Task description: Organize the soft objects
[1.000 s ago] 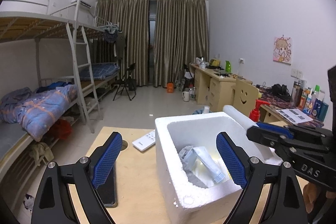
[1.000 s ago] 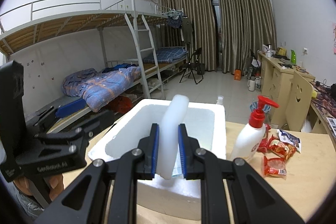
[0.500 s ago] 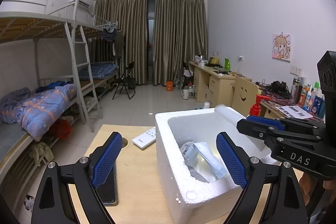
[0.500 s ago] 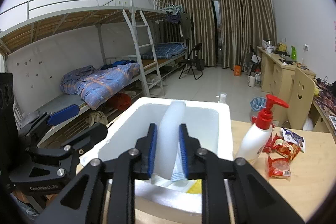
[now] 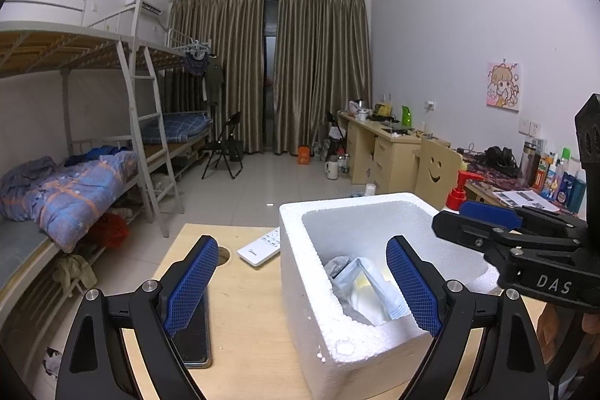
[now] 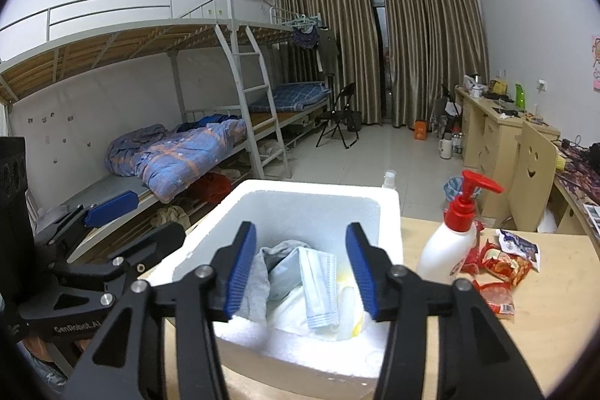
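A white foam box (image 5: pixel 356 358) (image 6: pixel 318 188) stands on the wooden table (image 5: pixel 247 325). Inside it lie a grey cloth (image 6: pixel 258 272), a light blue face mask (image 6: pixel 318 283) and a white piece with yellow marks (image 6: pixel 348 310). My right gripper (image 6: pixel 300 229) hangs over the box's near side. Its jaws are opening and nothing is between them. It shows at the right edge of the left wrist view as well. My left gripper (image 5: pixel 302 244) stands wide open, straddling the box's left wall without touching it.
Right of the box stand a white pump bottle with a red top (image 6: pixel 450 250) and several red snack packets (image 6: pixel 498 265). Left of it lie a white remote (image 5: pixel 258 250) and a dark phone (image 5: pixel 195 336). Bunk beds and desks stand beyond the table.
The right gripper held a white foam roll upright over the box. Its jaws have since spread and the roll is gone from between them. The left gripper has kept still.
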Demonstrator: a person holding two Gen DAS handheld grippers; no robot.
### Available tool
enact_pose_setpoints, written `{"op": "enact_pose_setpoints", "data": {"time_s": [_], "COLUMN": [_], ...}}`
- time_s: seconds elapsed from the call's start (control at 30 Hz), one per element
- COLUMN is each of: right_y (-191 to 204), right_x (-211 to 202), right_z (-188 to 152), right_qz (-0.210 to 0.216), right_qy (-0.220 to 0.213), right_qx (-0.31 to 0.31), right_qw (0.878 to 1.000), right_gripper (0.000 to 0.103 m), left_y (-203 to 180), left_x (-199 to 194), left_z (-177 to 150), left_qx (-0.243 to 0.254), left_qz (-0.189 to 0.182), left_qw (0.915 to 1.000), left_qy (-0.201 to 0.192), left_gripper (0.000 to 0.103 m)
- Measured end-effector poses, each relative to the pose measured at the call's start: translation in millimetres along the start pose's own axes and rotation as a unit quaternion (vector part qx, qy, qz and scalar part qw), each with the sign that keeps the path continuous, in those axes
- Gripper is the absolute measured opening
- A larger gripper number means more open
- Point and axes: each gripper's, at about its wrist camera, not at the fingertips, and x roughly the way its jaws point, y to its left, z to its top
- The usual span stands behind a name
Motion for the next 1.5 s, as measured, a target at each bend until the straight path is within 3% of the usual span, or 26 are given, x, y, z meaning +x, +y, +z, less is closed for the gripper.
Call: {"op": "enact_pose_setpoints", "data": {"time_s": [0.27, 0.4, 0.5, 0.57, 0.7, 1.5], "right_y": [-4.8, -5.3, -5.5, -5.9, -8.2, -8.6], "right_x": [-6.3, -14.8, -25.1, -29.4, -41.4, -102.7], "right_z": [0.5, 0.0, 0.1, -0.7, -2.0, -15.4], "right_qz": [-0.003, -0.011, -0.020, -0.022, -0.018, -0.047], "right_qy": [-0.003, -0.008, -0.017, -0.017, -0.027, -0.045], "right_qx": [0.007, 0.007, 0.004, 0.004, 0.011, 0.004], "right_qw": [1.000, 1.000, 1.000, 1.000, 0.999, 0.998], "right_gripper": [0.058, 0.075, 0.080, 0.096, 0.102, 0.103], "left_y": [-1.2, -1.8, -4.5, -8.0, -15.9, -58.6], "left_x": [0.1, -3.4, -9.5, -13.1, -18.8, -85.2], "left_z": [1.6, 4.2, 5.8, 7.0, 7.4, 10.6], "left_qx": [0.002, 0.001, 0.003, 0.006, 0.009, 0.025], "left_qz": [0.002, 0.002, 0.002, 0.004, -0.001, -0.020], "left_qw": [1.0000, 1.0000, 0.9999, 0.9999, 0.9999, 0.9990], "left_qy": [0.000, -0.004, -0.010, -0.013, -0.010, -0.030], "left_gripper": [0.091, 0.091, 0.091, 0.091, 0.091, 0.091]}}
